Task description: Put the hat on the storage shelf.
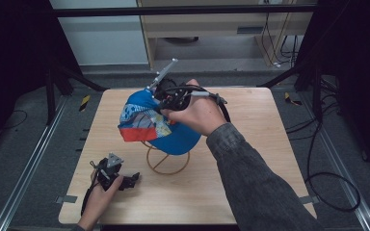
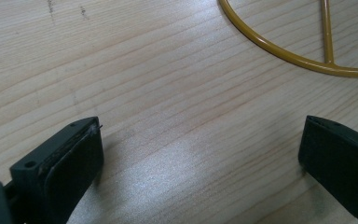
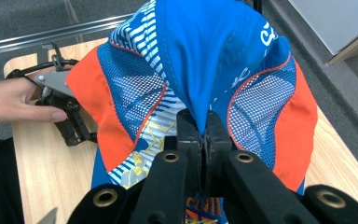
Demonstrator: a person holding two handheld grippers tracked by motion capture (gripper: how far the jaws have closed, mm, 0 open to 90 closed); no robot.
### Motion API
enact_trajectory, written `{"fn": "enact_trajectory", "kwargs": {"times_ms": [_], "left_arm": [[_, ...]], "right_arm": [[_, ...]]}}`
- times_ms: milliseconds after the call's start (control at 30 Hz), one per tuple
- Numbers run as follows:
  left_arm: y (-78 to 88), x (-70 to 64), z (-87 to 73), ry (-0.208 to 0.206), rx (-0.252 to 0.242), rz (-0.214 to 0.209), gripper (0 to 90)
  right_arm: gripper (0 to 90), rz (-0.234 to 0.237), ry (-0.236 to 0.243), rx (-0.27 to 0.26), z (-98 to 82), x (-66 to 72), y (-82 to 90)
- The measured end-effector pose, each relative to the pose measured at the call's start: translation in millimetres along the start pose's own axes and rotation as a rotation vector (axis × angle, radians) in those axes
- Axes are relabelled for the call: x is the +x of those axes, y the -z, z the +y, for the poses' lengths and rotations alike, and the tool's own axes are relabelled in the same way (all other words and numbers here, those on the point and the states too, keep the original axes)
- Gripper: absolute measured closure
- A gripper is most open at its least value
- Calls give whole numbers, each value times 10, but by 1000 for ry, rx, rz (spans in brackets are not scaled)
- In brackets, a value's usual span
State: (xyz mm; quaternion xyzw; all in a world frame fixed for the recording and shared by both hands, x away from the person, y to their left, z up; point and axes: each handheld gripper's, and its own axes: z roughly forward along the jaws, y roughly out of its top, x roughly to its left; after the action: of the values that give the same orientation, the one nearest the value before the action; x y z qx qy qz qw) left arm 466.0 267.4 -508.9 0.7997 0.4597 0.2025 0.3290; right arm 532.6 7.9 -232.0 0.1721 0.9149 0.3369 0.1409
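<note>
A blue cap (image 1: 149,122) with orange mesh panels and a patterned front sits on top of a yellow wire stand (image 1: 167,162) in the middle of the table. My right gripper (image 1: 166,98) is over the cap's crown, shut on a pinched fold of the blue fabric (image 3: 204,70); its jaws meet on the cloth in the right gripper view. My left gripper (image 1: 131,181) rests low on the wood at the front left, open, with bare tabletop between its wide-apart fingers (image 2: 70,158). The stand's ring base (image 2: 298,58) lies just beyond them.
The wooden table (image 1: 250,163) has bare room at the right and front. A metal rail (image 1: 26,163) runs along the floor on the left, and cables (image 1: 332,187) lie on the floor at the right.
</note>
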Motion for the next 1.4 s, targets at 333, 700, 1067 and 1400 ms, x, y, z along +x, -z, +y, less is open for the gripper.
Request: {"fn": "enact_trajectory", "kwargs": {"times_ms": [333,700,1067,1400], "left_arm": [[0,-6,0,-3,0,-3,0],[-1,-11,0,-3,-1,-5,0],[-1,-13,0,-5,-1,-5,0],[-1,-13,1,-5,-1,-5,0]], "right_arm": [[878,-2,0,17,-45,5,-39],[874,2,4,31,-87,5,-31],[875,-9,23,48,-20,53,-57],[880,-26,0,22,-25,4,-49]]}}
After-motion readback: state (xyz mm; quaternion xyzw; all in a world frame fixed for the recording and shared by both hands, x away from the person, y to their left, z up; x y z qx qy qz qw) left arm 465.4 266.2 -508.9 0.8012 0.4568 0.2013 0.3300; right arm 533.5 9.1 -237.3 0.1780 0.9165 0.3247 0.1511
